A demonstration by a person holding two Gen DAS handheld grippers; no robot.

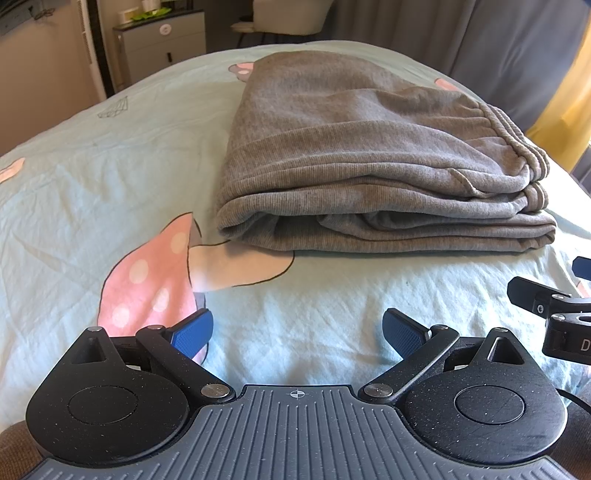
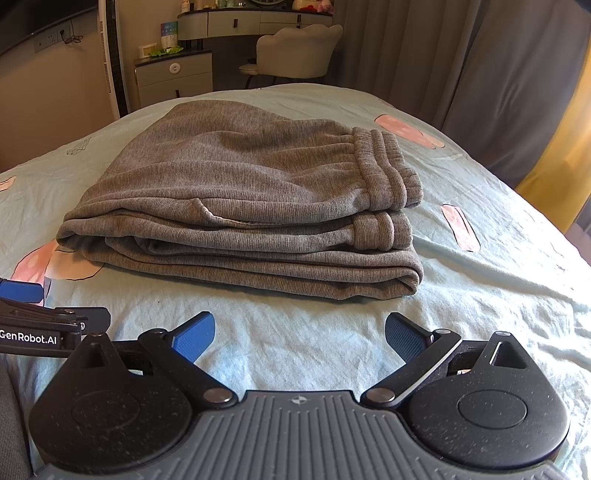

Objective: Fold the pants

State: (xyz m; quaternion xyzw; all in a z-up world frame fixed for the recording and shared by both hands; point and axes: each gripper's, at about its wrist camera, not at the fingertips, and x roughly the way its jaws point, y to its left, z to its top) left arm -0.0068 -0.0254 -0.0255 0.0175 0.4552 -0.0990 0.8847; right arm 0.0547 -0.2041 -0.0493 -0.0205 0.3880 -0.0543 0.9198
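Note:
The grey pants [image 1: 362,158] lie folded in a thick stack on the light blue bed sheet [image 1: 92,184], waistband at the right. In the right wrist view the pants [image 2: 243,206] lie ahead, elastic waistband on the right side. My left gripper [image 1: 298,334] is open and empty, a short way in front of the stack's near edge. My right gripper [image 2: 300,334] is open and empty, also short of the near edge. Each gripper shows at the edge of the other's view: the right gripper [image 1: 561,295] and the left gripper [image 2: 33,302].
The sheet has pink mushroom prints [image 1: 155,280]. Beyond the bed stand a grey cabinet [image 2: 173,79], a cream chair [image 2: 295,51] and a dressing table [image 2: 255,20]. Grey curtains [image 2: 443,55] hang at the right, with a yellow curtain [image 2: 561,122] beside them.

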